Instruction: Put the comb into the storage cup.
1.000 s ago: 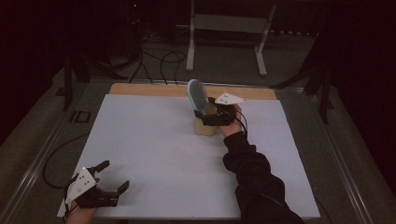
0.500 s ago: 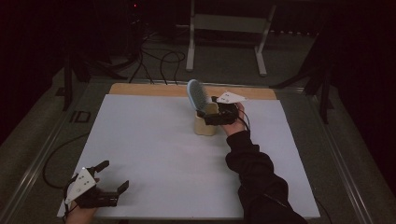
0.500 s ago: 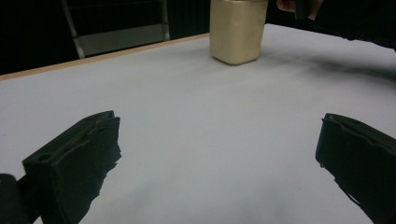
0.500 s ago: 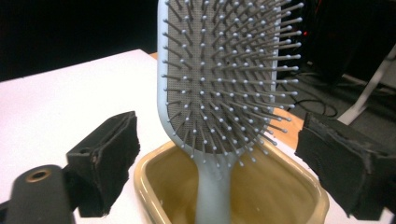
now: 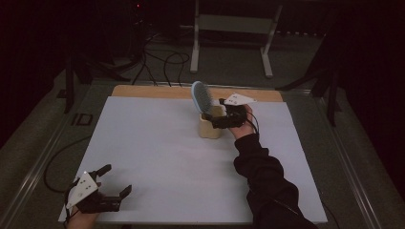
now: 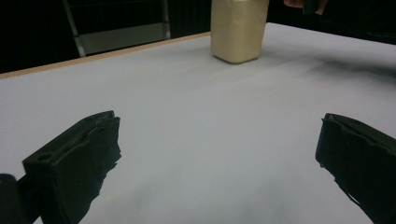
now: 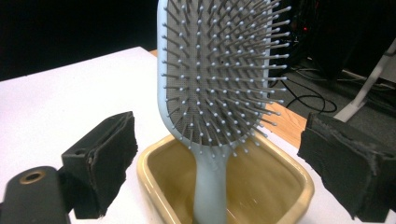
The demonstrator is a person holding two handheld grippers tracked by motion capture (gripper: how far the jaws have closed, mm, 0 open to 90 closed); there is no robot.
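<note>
A light blue hairbrush (image 5: pixel 200 97) stands handle-down in a cream square cup (image 5: pixel 210 128) at the far middle of the white table. My right gripper (image 5: pixel 216 114) is at the cup's right side, open, with its jaws pointing at the brush. In the right gripper view the brush (image 7: pixel 219 79) rises from the cup (image 7: pixel 280 186) between my gripper's (image 7: pixel 224 161) spread jaws, and neither pad touches it. My left gripper (image 5: pixel 114 180) rests open and empty at the near left corner. From the left gripper (image 6: pixel 217 154) view the cup (image 6: pixel 238 28) is far ahead.
The white sheet (image 5: pixel 157 152) covers a table with a wooden strip (image 5: pixel 143 90) along its far edge. A metal stand (image 5: pixel 229 28) and cables (image 5: pixel 162 57) sit on the dark floor beyond. A cable (image 5: pixel 52 162) trails off the table's left side.
My right hand has drifted slightly to the right beside the cup. The brush stays upright in the cup. The left gripper has barely moved.
</note>
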